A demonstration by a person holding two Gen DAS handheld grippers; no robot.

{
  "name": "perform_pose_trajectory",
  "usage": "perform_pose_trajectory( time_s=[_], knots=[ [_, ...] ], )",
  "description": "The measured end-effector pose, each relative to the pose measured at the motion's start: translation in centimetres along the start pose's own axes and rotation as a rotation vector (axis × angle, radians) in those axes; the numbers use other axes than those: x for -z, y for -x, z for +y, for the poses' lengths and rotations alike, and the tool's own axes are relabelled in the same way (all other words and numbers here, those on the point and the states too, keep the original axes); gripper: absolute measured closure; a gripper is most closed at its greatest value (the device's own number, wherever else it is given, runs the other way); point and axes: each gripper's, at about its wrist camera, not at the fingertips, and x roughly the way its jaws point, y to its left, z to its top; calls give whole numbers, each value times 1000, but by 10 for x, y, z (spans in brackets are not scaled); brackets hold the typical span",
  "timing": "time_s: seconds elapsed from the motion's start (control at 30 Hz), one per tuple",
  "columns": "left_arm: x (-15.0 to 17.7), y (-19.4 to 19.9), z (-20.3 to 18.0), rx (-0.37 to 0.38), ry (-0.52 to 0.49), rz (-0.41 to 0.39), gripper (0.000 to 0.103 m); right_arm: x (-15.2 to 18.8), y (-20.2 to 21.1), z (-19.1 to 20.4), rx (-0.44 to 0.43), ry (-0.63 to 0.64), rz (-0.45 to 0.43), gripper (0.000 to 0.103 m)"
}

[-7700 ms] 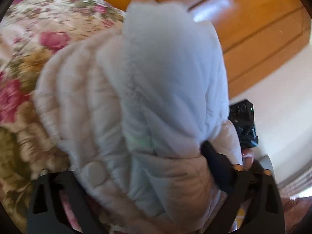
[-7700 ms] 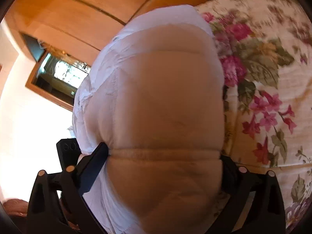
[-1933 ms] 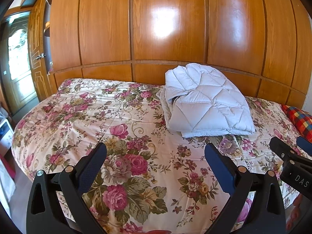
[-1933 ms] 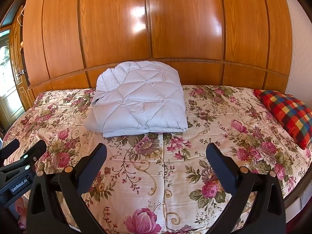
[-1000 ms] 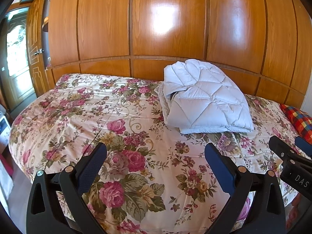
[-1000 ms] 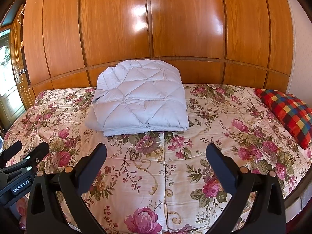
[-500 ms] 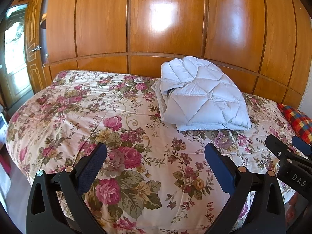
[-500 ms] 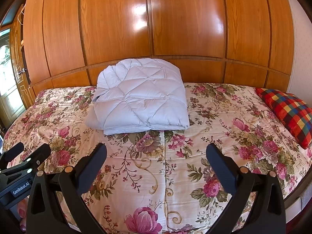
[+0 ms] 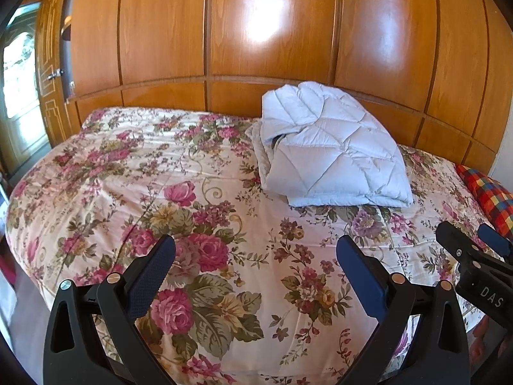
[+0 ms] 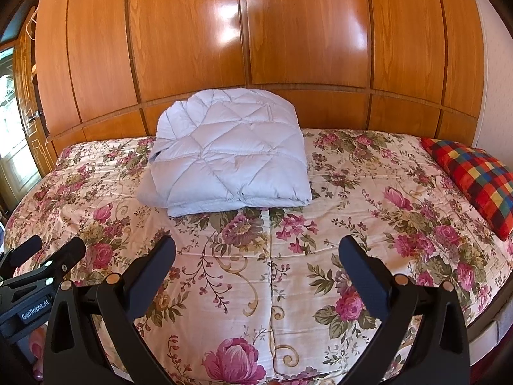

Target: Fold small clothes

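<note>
1. On the far side of the bed [image 10: 272,276], against the wooden headboard [image 10: 243,41], a pale quilted jacket [image 10: 231,157] lies folded in a flat bundle.
2. Left gripper [image 9: 256,256]: jaws spread wide, holding nothing, over the near floral cover, well apart from the jacket.
3. Right gripper [image 10: 257,255]: jaws spread wide, likewise empty, near edge of the bed.
4. A checked pillow [image 10: 474,173] rests at the far right, clear of the jacket.
</note>
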Motion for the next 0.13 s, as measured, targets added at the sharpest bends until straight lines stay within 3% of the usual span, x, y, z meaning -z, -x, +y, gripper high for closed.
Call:
perform_pose_trajectory(
  time_s=[0.13],
  knots=[
    [1,-10,2,-3,14,32,4,3,-7,-5,11,-19,23,2]
  ],
)
